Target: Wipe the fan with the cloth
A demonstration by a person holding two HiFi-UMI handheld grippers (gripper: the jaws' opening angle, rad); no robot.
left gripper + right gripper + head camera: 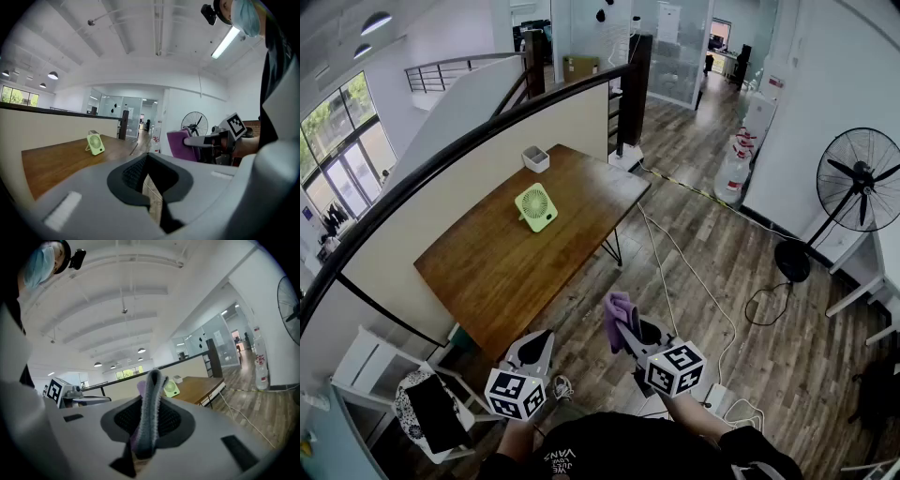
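A small light-green desk fan stands upright on the brown wooden table, far ahead of both grippers; the fan shows small in the left gripper view and the fan peeks out behind the cloth in the right one. My right gripper is shut on a purple cloth, whose grey folded edge sticks up between its jaws. My left gripper is shut with nothing in it, off the table's near corner. The cloth hangs to its right.
A small white box sits at the table's far end. A low wall with a dark rail runs along the table's left. A black standing fan and floor cables are to the right. A white rack stands lower left.
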